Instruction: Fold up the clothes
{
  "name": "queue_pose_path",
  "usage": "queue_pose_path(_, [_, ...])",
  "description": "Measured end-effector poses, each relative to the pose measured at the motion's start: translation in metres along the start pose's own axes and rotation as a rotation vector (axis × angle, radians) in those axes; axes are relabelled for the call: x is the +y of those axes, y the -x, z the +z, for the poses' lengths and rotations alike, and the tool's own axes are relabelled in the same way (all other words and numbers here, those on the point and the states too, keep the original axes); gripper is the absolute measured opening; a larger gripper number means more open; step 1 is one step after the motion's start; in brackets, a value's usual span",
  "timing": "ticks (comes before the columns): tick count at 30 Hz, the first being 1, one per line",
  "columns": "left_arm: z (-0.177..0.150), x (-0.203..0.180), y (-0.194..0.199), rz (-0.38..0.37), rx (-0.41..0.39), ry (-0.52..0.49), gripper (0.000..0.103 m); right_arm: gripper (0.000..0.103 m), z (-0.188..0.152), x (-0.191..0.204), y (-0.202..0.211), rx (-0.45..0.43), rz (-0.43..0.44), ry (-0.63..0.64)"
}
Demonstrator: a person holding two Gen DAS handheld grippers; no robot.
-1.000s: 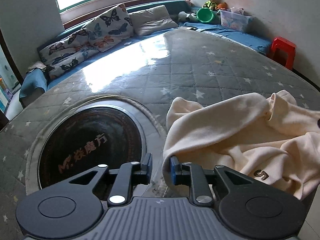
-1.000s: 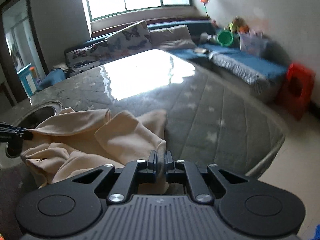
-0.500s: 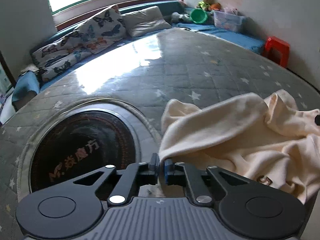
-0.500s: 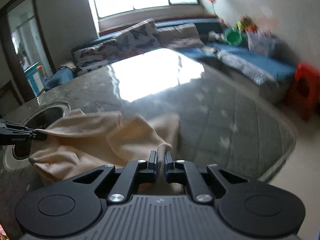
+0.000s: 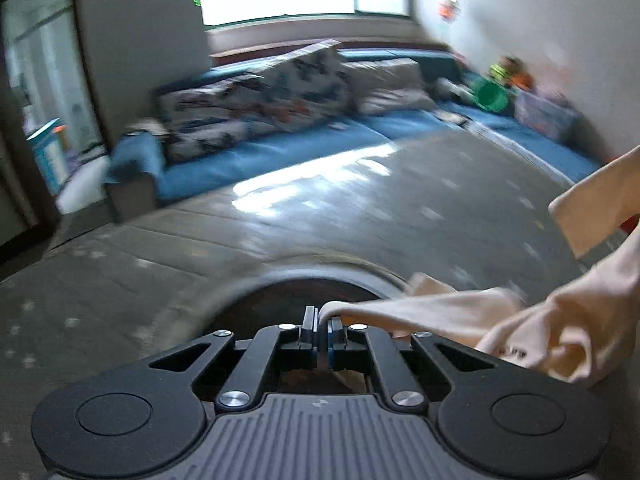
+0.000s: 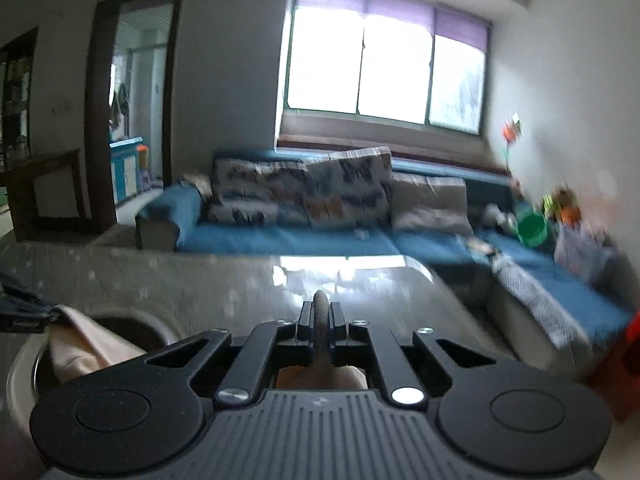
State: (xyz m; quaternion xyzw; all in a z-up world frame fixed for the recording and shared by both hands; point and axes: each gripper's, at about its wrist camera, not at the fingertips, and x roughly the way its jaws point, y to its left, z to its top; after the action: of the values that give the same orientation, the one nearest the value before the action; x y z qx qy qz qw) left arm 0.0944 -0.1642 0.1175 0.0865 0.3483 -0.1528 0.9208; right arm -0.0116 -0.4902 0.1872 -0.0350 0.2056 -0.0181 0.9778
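Left tool (image 5: 321, 326): jaws pinching a fold of the cream garment (image 5: 440, 312), nothing but cloth showing between them. The log's closing motion fits this; the jaws have just been closing onto that cloth edge.

Right tool (image 6: 321, 320): jaws clamping a thin ridge of the same garment, the cloth poking up between the fingertips (image 6: 306, 316) and hanging below them.

Cream garment: being held off the tabletop (image 5: 360, 216), stretching from the left tool out to the right of the dark round inset (image 5: 288, 300); one loose panel is hanging higher, at the right edge of the left wrist view. In the right wrist view a bunched part (image 6: 80, 344) is lying left of the right tool, over the rim of the inset, with the dark tip of the left tool (image 6: 24, 312) touching it.

Dark round inset: sitting in the grey star-print tabletop, directly beyond the left tool.

Blue sofa (image 6: 288, 236): standing beyond the inset, carrying patterned cushions (image 6: 300, 192) and one plain cushion (image 6: 430, 204).

Green bucket (image 6: 531, 229): resting on the sofa's right wing, far right of the inset.

Window (image 6: 384, 76): glowing above the sofa. Doorway (image 6: 132, 92): opening left of the window.

Both views are blurring; fine detail cannot be told.
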Motion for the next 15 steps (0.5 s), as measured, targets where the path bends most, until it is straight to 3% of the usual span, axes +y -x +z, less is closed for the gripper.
queue_pose_path(5, [0.033,0.065,0.024,0.122,-0.072,0.117,0.005,0.005,0.057,0.023,-0.026,-0.128,0.030,-0.040])
queue_pose_path(10, [0.056,0.114,0.085,0.178,-0.229,0.198,0.005,0.005,0.103,0.037,-0.016,-0.296,0.092,-0.096])
queue_pose_path(13, [0.050,0.129,0.123,0.173,-0.293,0.213,0.005,0.005,0.109,0.041,-0.003,-0.338,0.143,-0.101])
queue_pose_path(15, [0.037,0.130,0.138,0.166,-0.287,0.190,0.005,0.005,0.098,0.044,0.003,-0.320,0.168,-0.078])
